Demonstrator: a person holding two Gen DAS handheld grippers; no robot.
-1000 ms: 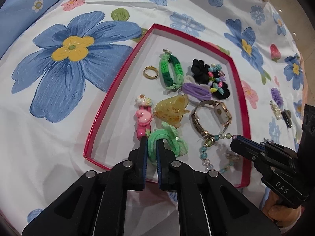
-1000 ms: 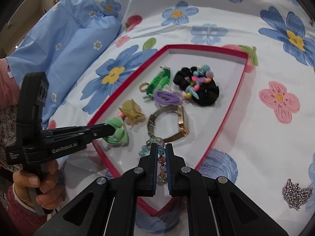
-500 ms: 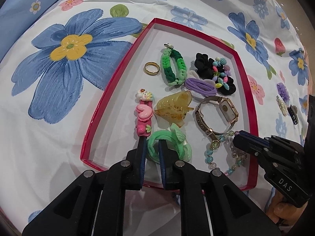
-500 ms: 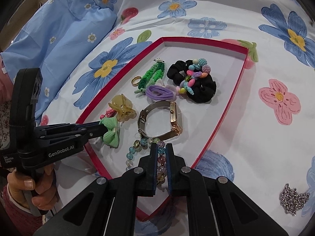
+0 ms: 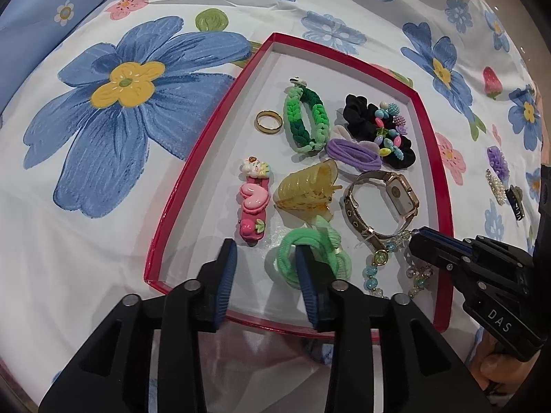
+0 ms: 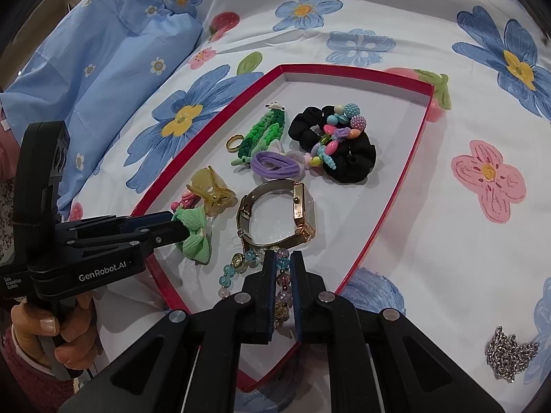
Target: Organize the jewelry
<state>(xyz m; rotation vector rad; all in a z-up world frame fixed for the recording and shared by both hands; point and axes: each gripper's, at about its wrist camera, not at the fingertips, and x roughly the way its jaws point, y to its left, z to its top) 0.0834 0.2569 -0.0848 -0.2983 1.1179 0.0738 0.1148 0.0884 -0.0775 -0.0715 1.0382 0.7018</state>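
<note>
Red tray (image 5: 432, 158): shallow, white inside, lying on a white bedsheet (image 5: 86, 241) printed with blue flowers.
Left gripper (image 5: 265, 268): its jaws have just been opening and stand apart over the tray's near end; the right pad lies against the green bow hair tie (image 5: 310, 258), the left pad is clear of it, so nothing is clamped.
Right gripper (image 6: 283, 275): jaws closed on the beaded bracelet (image 6: 237, 265), whose loose end trails onto the tray floor just below the watch (image 6: 296, 210).
Other pieces in the tray: gold ring (image 5: 268, 121), braided green band (image 5: 306, 120), purple hair tie (image 5: 353, 153), black scrunchie with beads (image 5: 365, 117), amber claw clip (image 5: 306, 189), pink heart clip (image 5: 253, 206).
Outside the tray: silver chain (image 6: 509, 354) on the sheet to the right, well apart.
</note>
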